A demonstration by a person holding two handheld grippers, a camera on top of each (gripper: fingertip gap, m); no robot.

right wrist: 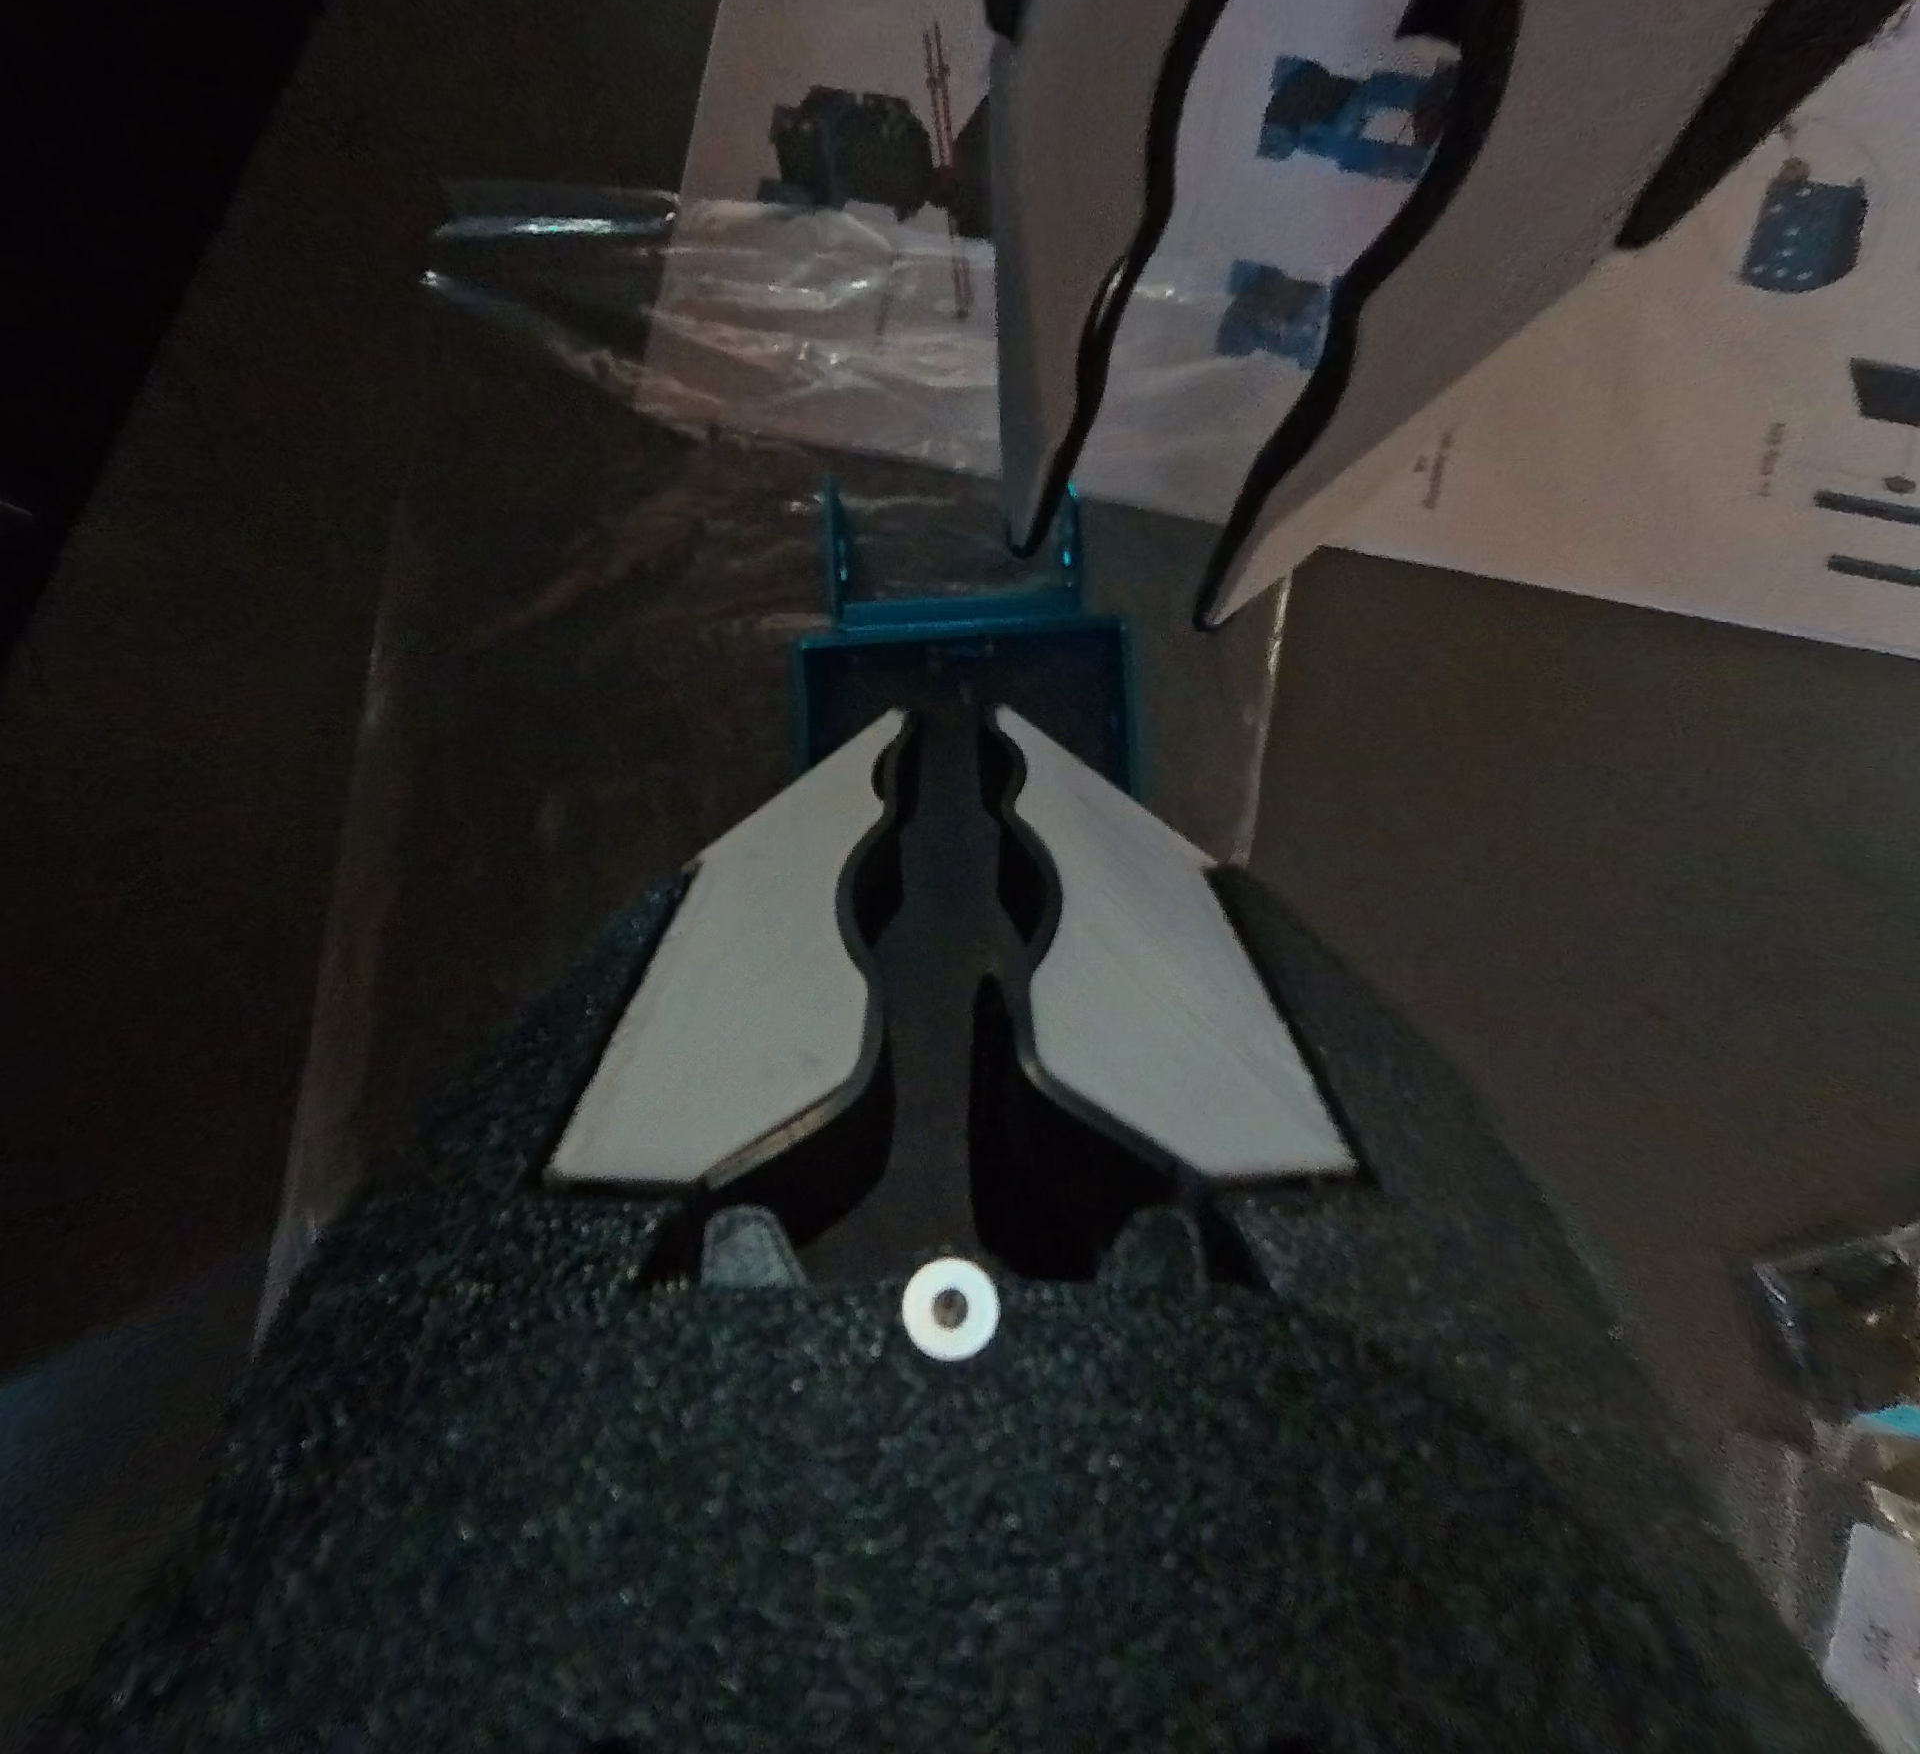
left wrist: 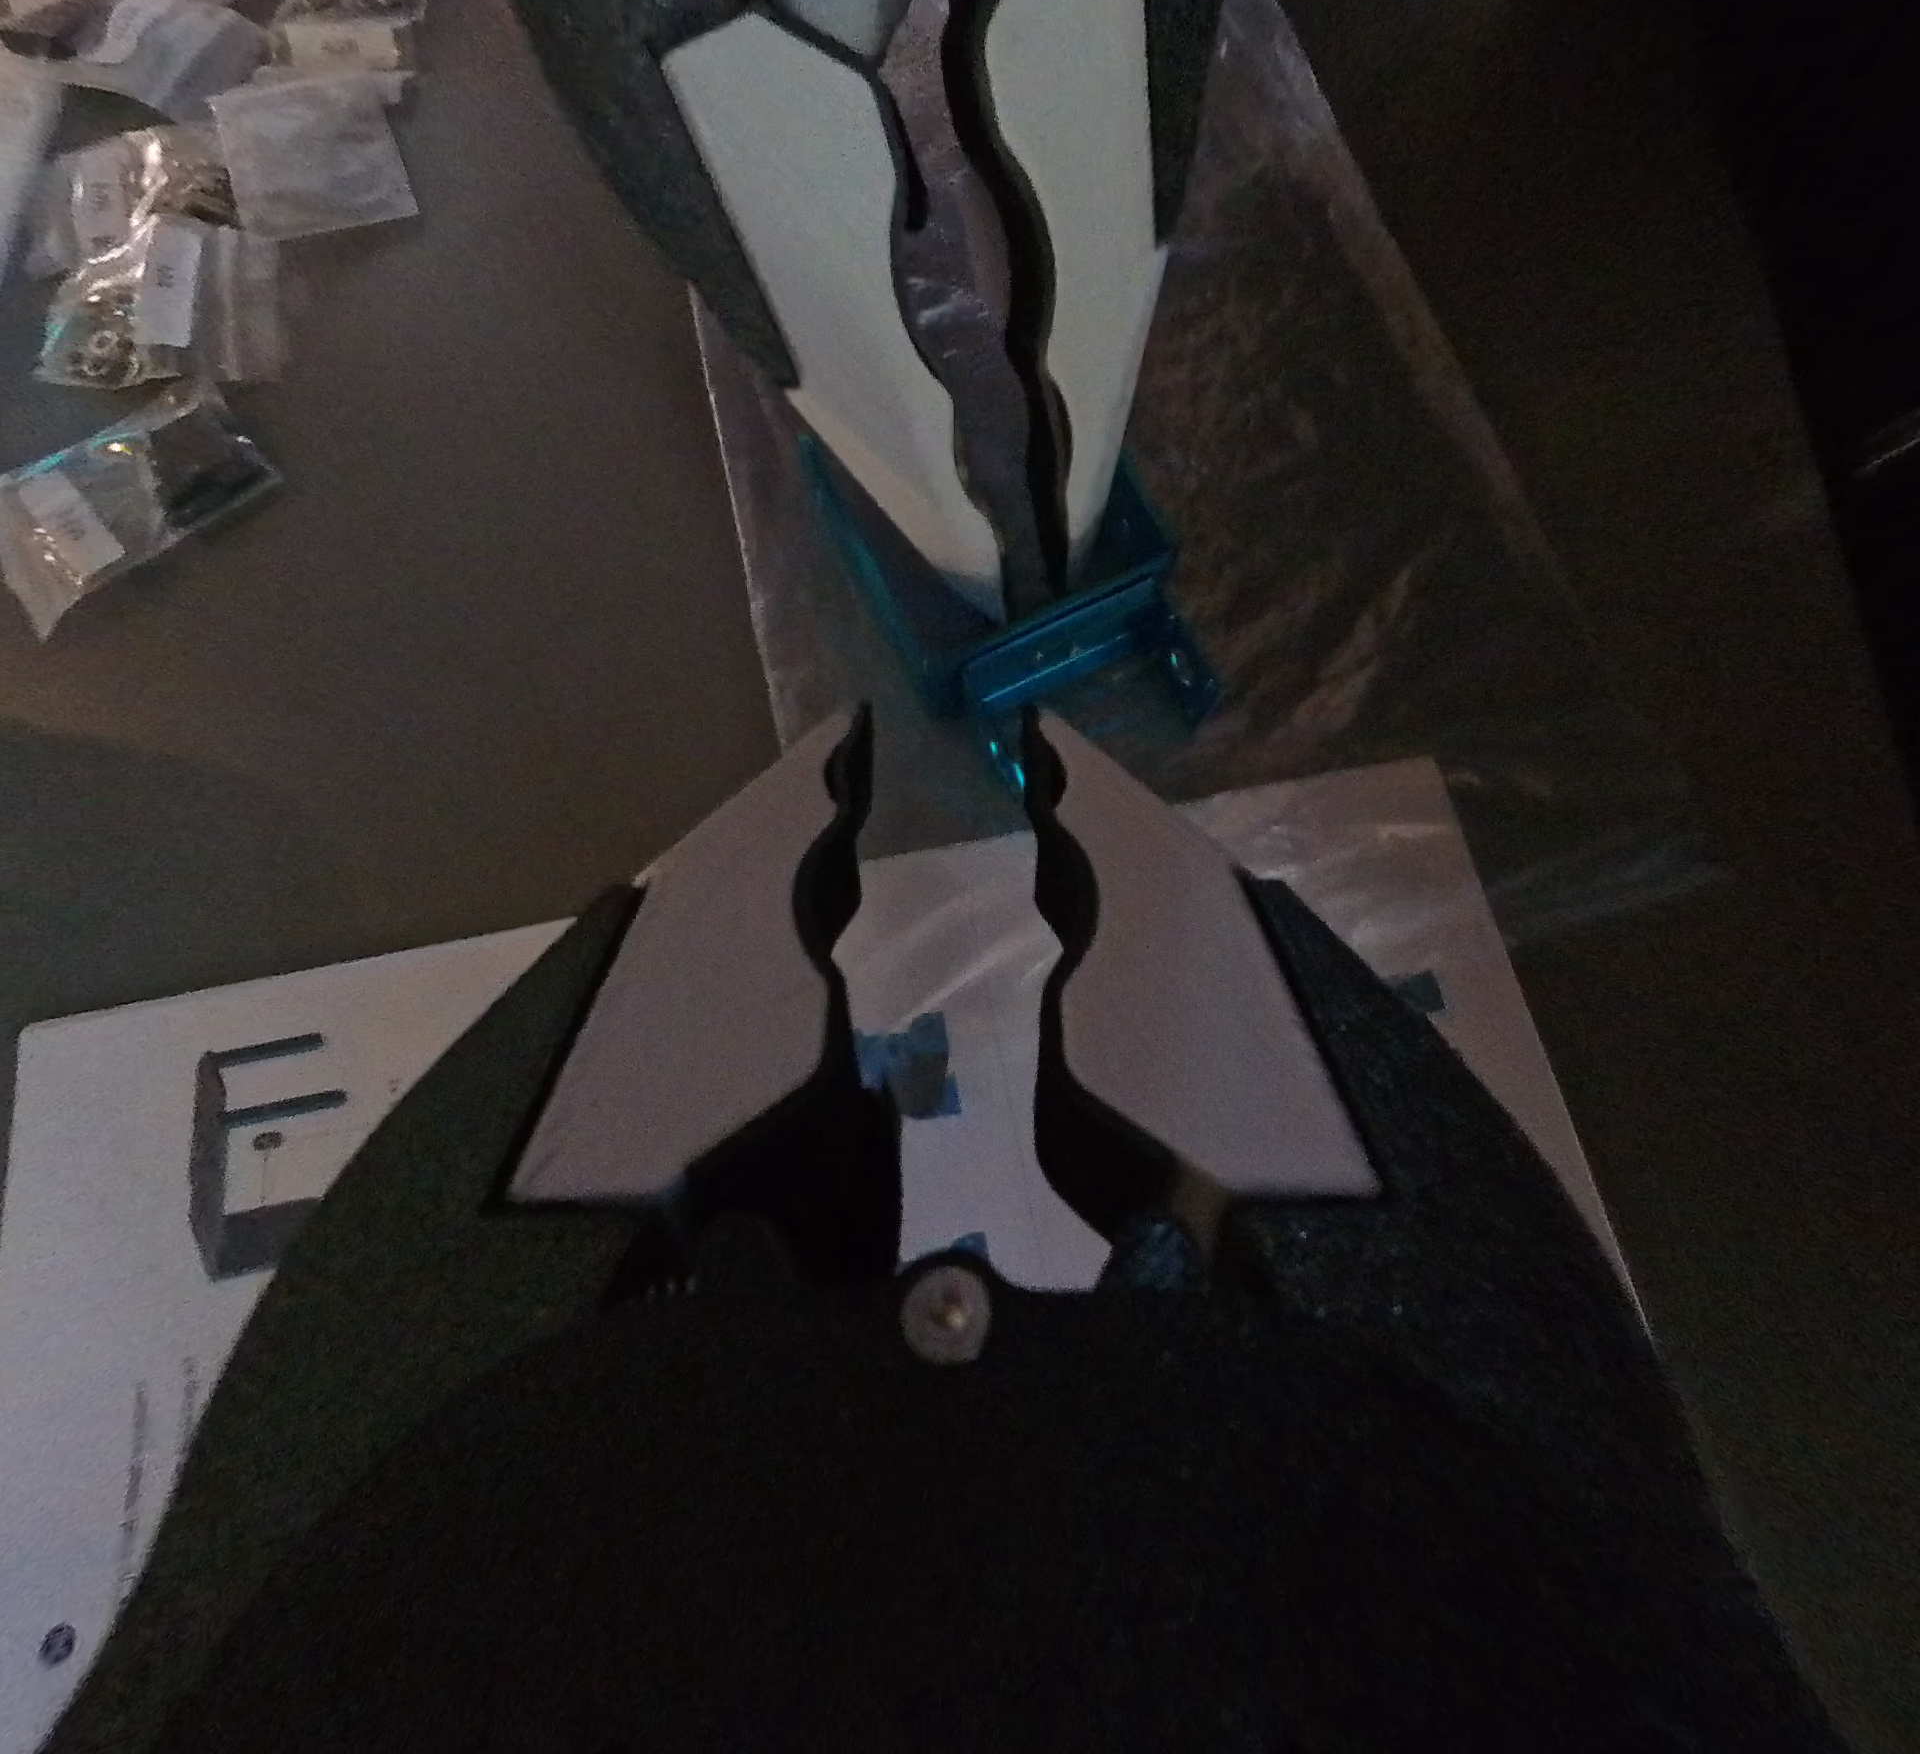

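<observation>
Two hand-held grippers meet tip to tip over a dark brown bench (left wrist: pixel 416 665). The right hand-held gripper (right wrist: pixel 948 717) pinches a flat black part seated in a small blue metal bracket (right wrist: pixel 961 639). The left hand-held gripper (left wrist: pixel 945 728) is spread, one fingertip (right wrist: pixel 1029 530) inside the bracket's far upright tabs. White instruction sheets (left wrist: pixel 94 1133) and clear plastic parts bags (left wrist: pixel 135 291) lie nearby.

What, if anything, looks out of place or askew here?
Nothing is damaged or spilled. A crumpled clear plastic bag lies loose on the printed sheet, beyond the blue bracket that the right gripper grips. The left gripper is open, one finger at the bracket's flange.
</observation>
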